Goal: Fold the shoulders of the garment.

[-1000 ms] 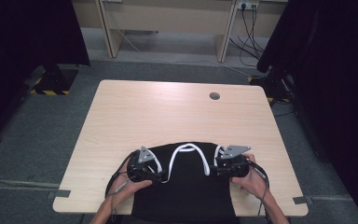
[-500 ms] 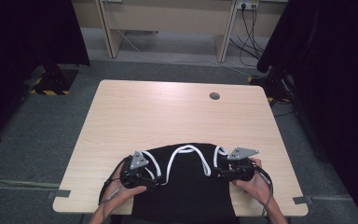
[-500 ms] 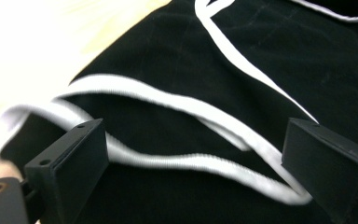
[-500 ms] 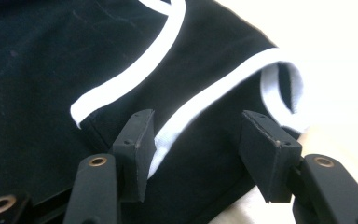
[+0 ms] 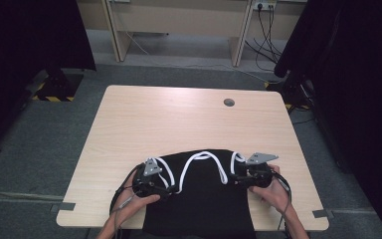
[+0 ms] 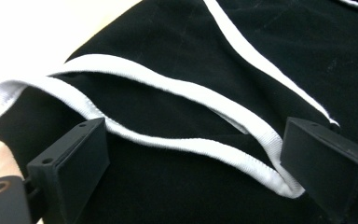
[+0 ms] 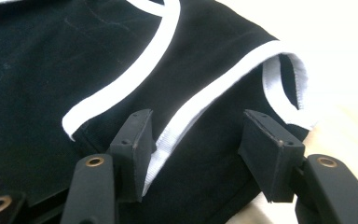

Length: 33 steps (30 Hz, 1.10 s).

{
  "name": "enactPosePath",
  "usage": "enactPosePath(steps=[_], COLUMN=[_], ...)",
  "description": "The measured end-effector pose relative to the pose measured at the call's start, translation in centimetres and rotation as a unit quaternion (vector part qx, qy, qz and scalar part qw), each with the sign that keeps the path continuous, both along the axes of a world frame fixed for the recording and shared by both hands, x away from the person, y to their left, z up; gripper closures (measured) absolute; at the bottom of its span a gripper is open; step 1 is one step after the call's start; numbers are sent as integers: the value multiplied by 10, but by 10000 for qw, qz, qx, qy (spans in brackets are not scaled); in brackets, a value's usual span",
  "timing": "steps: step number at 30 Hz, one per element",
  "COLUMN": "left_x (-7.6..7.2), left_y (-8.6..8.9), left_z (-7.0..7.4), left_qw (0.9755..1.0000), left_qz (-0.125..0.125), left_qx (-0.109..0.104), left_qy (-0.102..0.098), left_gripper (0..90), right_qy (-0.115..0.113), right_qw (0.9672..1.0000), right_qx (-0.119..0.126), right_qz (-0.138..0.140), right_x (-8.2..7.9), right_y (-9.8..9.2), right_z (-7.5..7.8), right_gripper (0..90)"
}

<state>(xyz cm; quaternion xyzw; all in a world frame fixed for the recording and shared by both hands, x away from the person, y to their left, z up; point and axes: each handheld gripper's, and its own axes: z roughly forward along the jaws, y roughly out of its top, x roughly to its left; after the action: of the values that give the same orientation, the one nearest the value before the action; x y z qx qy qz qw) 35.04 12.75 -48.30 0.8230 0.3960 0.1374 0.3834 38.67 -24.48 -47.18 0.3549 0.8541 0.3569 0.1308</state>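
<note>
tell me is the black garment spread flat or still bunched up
Mostly spread, not quite flat. The black garment lies open on the table, hanging over its near edge, but its white trim still loops and folds.

A light wooden table (image 5: 179, 124) with a round cable grommet (image 5: 229, 102) near its far right edge stands on grey carpet (image 5: 54, 149), with black curtains (image 5: 25, 35) at left and right and cables (image 5: 266, 30) beyond.
</note>
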Motion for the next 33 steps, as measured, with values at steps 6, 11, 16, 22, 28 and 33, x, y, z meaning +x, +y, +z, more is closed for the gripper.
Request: enactPosePath(steps=[6,11,16,22,28,33], left_x=[16,23,31,38,44,46], left_y=[-4,-6,-8,-11,-13,-14], left_z=[-1,-1,-1,-1,-1,-1], left_qw=[10000,10000,10000,10000,10000,10000], left_qz=[18,16,27,59,60,59], left_qx=[-48,-49,-55,-42,-37,-42], left_qy=[-43,-48,-52,-50,-52,-47], left_gripper=[67,68,68,67,66,65], right_qy=[20,36,21,-3,-17,-17], right_qw=[9999,9998,9998,9996,9995,9994], right_qx=[31,36,35,75,93,108], right_qz=[-122,-183,-206,-261,-296,-315], right_x=[14,23,30,38,43,44], right_y=[-7,-9,-10,-13,-16,-17], right_z=[0,0,0,0,-1,-1], right_gripper=[437,433,430,429,428,427])
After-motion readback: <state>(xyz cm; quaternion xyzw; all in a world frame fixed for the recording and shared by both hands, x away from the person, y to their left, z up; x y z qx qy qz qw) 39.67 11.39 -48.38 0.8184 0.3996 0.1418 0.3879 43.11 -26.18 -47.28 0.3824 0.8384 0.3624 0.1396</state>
